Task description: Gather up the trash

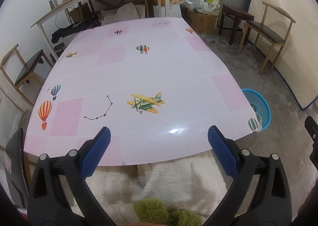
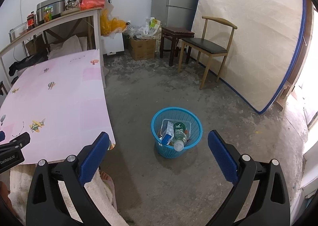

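Trash — a bottle (image 2: 178,138) and cartons — lies inside the blue basket (image 2: 195,124) on the floor beside the tabletop (image 1: 159,71). Left gripper (image 1: 159,138) and right gripper (image 2: 159,144) both spread, grasping nothing; scan for leftovers before finishing.

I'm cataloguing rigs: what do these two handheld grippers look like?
Both the left gripper and right gripper have glossy black plastic arms with silver bolts and blue textured rubber pads. White "GenRobot.AI" lettering marks the left one.
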{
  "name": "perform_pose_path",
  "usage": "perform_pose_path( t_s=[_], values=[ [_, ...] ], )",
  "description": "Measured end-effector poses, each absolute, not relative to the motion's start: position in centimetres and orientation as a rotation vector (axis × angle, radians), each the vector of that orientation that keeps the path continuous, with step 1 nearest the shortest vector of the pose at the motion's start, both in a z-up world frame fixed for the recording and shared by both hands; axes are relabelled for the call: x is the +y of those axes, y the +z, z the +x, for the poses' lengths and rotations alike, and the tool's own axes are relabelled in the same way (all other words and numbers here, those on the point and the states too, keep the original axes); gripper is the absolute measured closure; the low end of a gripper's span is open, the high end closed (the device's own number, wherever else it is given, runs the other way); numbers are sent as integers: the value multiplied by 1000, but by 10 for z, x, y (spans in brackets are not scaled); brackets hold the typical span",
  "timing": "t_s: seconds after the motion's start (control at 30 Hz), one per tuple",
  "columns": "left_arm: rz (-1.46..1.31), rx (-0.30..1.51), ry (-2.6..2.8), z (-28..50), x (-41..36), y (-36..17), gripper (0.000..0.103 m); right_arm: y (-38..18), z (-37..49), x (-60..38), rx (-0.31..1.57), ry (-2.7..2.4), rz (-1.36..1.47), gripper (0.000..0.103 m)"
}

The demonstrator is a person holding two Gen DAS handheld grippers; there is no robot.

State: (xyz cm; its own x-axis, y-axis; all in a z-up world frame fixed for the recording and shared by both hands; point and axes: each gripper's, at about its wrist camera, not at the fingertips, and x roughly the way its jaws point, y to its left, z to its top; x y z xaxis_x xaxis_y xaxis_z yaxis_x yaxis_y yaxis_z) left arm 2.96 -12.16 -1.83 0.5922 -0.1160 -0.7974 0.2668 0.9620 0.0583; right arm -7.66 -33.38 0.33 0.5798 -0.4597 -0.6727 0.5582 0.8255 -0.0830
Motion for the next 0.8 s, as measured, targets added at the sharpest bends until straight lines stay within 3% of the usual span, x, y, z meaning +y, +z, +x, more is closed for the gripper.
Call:
perform_pose_path(
  t_s=[0.8],
  values=[
    [177, 906, -223, 30, -121, -17, 9, 4, -78, -333, 746, -591, 136, 6]
  ],
)
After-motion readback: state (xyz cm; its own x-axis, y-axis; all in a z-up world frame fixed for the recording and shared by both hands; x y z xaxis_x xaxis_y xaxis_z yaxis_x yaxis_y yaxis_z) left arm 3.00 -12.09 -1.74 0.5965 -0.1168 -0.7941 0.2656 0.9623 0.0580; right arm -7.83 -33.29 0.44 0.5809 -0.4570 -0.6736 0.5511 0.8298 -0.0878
